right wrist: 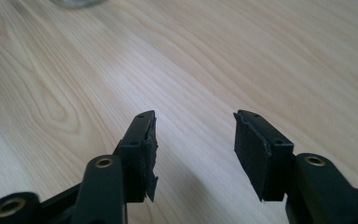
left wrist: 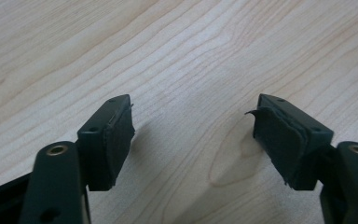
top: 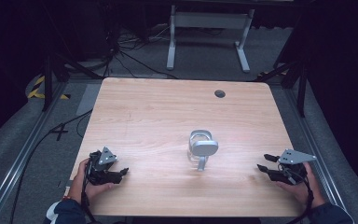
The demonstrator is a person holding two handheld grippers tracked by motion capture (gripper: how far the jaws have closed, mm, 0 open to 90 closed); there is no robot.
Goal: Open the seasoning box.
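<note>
Glassware sits at the middle of what we see: a clear jar point(top: 199, 156) with a grey lid point(top: 204, 148) stands upright on the wooden bench point(top: 168, 112), a little toward the near edge and right of centre. We see the jar's base as a blurred glassy patch point(right wrist: 77, 2) at the top edge of the right gripper view. Our left hand-held gripper point(top: 122, 172) rests near the bench's near-left corner, well apart from the jar; its jaws stand wide apart with bare wood between them point(left wrist: 193, 135). Our right hand-held gripper point(top: 264, 163) lies near the near-right edge, also well apart from the jar, jaws spread and holding nothing point(right wrist: 193, 140). A small dark round hole point(top: 220, 94) marks the bench's far side.
</note>
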